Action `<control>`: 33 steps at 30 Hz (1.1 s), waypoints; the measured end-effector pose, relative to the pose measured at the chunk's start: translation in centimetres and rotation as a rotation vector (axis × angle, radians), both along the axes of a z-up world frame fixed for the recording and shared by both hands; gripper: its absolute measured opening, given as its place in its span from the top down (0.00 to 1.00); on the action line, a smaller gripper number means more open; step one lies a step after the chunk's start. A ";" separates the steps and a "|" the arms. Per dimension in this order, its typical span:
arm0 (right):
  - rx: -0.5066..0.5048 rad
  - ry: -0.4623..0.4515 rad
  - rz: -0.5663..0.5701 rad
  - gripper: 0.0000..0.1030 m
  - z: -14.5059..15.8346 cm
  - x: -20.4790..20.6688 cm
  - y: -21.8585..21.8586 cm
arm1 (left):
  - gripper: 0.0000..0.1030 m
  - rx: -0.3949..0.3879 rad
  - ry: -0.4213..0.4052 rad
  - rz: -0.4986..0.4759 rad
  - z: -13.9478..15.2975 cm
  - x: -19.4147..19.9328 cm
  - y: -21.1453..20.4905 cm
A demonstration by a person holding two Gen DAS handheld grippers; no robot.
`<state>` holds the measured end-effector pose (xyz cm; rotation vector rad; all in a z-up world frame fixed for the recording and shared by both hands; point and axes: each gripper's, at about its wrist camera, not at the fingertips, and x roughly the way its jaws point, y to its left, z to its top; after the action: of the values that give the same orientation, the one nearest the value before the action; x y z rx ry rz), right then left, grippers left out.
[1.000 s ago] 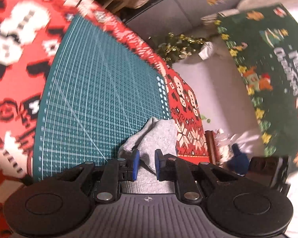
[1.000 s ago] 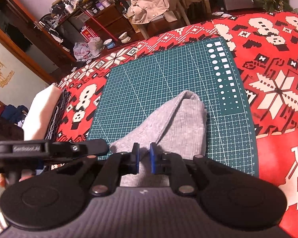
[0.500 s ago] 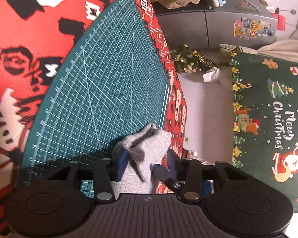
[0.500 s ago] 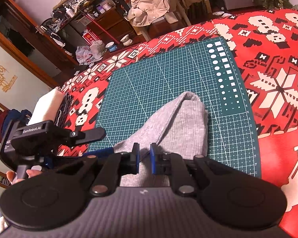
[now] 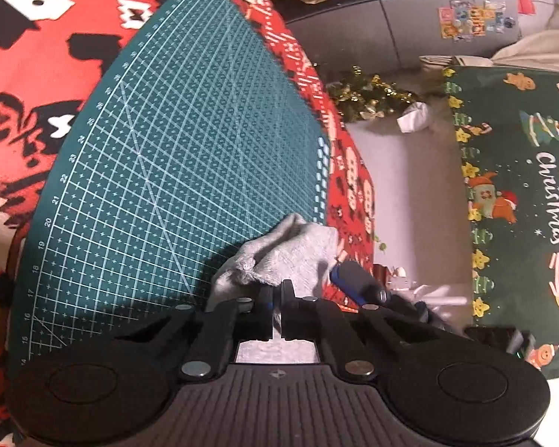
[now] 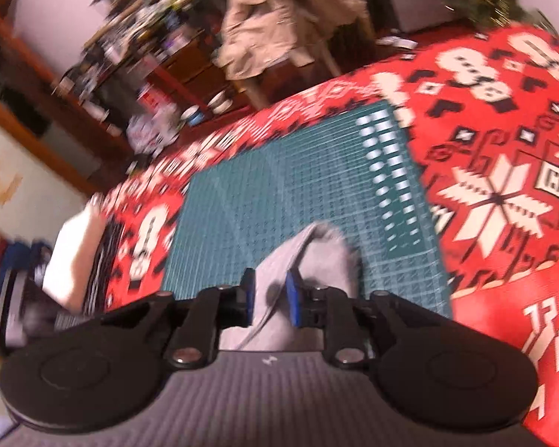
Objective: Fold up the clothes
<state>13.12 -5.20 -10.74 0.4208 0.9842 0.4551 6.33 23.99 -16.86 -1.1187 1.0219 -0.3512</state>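
Left tool (image 5: 276, 311) has pinched shut on the one grey garment (image 5: 298, 249) since half a second ago; right tool (image 6: 270, 296) has spread. Garment lies at near right of one green cutting mat (image 5: 175, 171) on the worktop.

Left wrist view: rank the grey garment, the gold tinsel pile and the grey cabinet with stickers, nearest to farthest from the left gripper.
1. Grey garment: pinched in the left gripper, at the green mat's near corner.
2. Gold tinsel pile: on the floor beyond the table edge, right of centre.
3. Grey cabinet: at the back, upper right.
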 end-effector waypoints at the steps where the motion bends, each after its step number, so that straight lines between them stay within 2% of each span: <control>1: 0.016 0.018 -0.016 0.77 -0.3 0.5 -0.3 | 0.97 -0.003 -0.008 -0.001 0.2 0.0 0.1; 9: 0.145 0.163 -0.148 0.74 -2.7 4.2 -2.5 | 0.97 -0.008 -0.047 -0.031 0.6 -0.7 0.9; 11: 0.161 0.170 -0.166 0.98 -2.9 4.5 -2.5 | 0.97 -0.003 -0.047 -0.034 0.5 -1.0 1.0; 16: 0.124 0.053 -0.137 0.99 -0.5 2.0 -2.2 | 0.97 -0.017 -0.052 -0.003 0.0 -1.5 1.7; 19: 0.094 0.023 -0.133 0.99 -0.4 0.1 -2.2 | 0.96 -0.034 -0.041 0.022 -0.6 -1.6 2.1; 23: 0.058 0.029 -0.164 0.99 -2.4 0.0 -2.2 | 0.93 -0.056 0.000 0.057 -1.6 -1.8 2.9; 25: 0.050 0.026 -0.173 0.99 -3.0 0.2 -2.1 | 0.84 -0.064 0.008 0.085 -1.7 -1.9 3.3; 30: 0.057 0.001 -0.160 0.98 -2.9 0.6 -1.3 | 0.83 -0.092 -0.002 0.119 -1.6 -1.9 3.9; 33: 0.052 -0.003 -0.157 0.98 -2.7 0.9 -1.0 | 0.83 -0.050 0.010 0.094 -1.3 -1.3 3.3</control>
<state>14.04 -6.19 -13.47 0.5401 0.9303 0.3403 5.04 27.30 -18.17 -1.2102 0.9697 -0.2971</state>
